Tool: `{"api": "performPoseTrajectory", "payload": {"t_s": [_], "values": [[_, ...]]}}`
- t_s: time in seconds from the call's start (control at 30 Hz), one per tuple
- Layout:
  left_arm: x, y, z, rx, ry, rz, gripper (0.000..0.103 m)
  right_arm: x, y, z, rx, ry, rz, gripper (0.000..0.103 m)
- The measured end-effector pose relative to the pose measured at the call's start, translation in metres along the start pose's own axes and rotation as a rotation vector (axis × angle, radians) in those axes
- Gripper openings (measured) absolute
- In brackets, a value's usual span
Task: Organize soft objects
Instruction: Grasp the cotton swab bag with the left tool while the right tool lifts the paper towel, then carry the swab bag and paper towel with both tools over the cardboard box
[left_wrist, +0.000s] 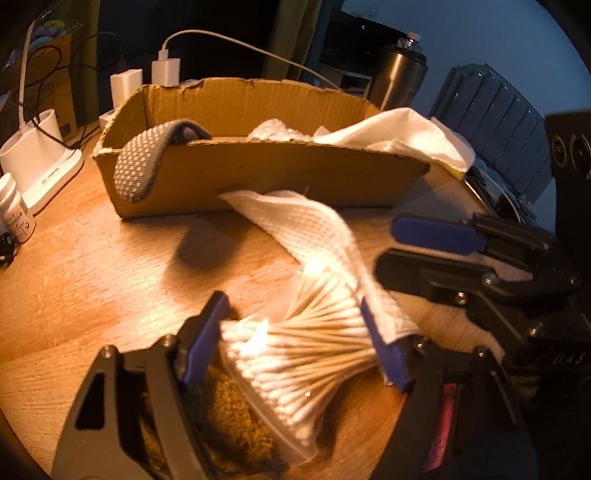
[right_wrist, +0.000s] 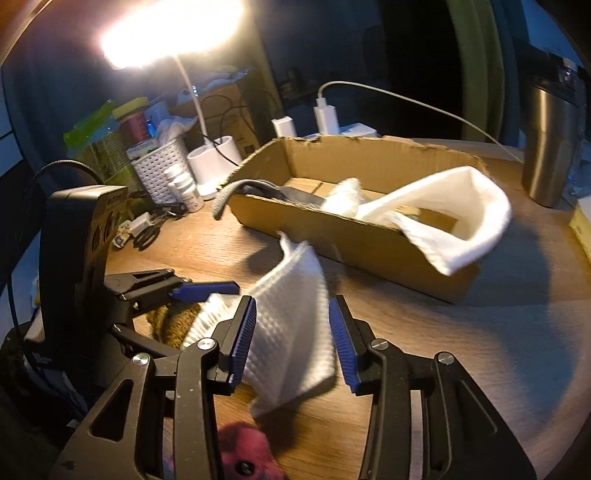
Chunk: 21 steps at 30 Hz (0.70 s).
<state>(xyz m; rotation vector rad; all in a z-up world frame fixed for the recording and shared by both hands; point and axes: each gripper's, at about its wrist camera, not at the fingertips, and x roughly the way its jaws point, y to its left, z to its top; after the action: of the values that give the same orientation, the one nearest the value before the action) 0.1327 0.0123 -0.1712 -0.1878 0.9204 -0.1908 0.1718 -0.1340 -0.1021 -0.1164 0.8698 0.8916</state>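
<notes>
On wooden table (left_wrist: 92, 277), left gripper (left_wrist: 295, 332) straddles cotton swabs (left_wrist: 295, 343); right gripper (right_wrist: 291, 332) gapes around white cloth (right_wrist: 291, 332).

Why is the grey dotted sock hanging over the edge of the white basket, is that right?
Not quite. The grey dotted sock hangs over the edge of the cardboard box, not the white basket, as the left wrist view shows.

below the right gripper (right_wrist: 291, 332) a pink fuzzy thing (right_wrist: 243, 454) is cut by the frame's edge; the white cloth (right_wrist: 295, 332) between its jaws is motion-blurred.
</notes>
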Motion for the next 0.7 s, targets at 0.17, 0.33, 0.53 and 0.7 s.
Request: {"api": "performPoseTrajectory", "payload": {"t_s": [0.17,0.33,0.53,0.7], "values": [[-0.003,-0.001,-0.002,0.023,-0.001,-0.011,0.07,0.019,-0.004,0.005,0.024,0.04,0.007,0.043],[-0.011,0.004,-0.004,0.015,-0.011,-0.009,0.07,0.038,-0.01,0.005,0.055,0.087,0.019,0.043],[-0.027,0.027,-0.007,-0.045,-0.03,0.013,0.07,0.046,0.0,-0.002,0.004,0.109,-0.045,0.043],[-0.039,0.039,-0.003,-0.075,-0.064,0.028,0.07,0.048,0.007,-0.005,-0.051,0.112,-0.107,0.014]]}}
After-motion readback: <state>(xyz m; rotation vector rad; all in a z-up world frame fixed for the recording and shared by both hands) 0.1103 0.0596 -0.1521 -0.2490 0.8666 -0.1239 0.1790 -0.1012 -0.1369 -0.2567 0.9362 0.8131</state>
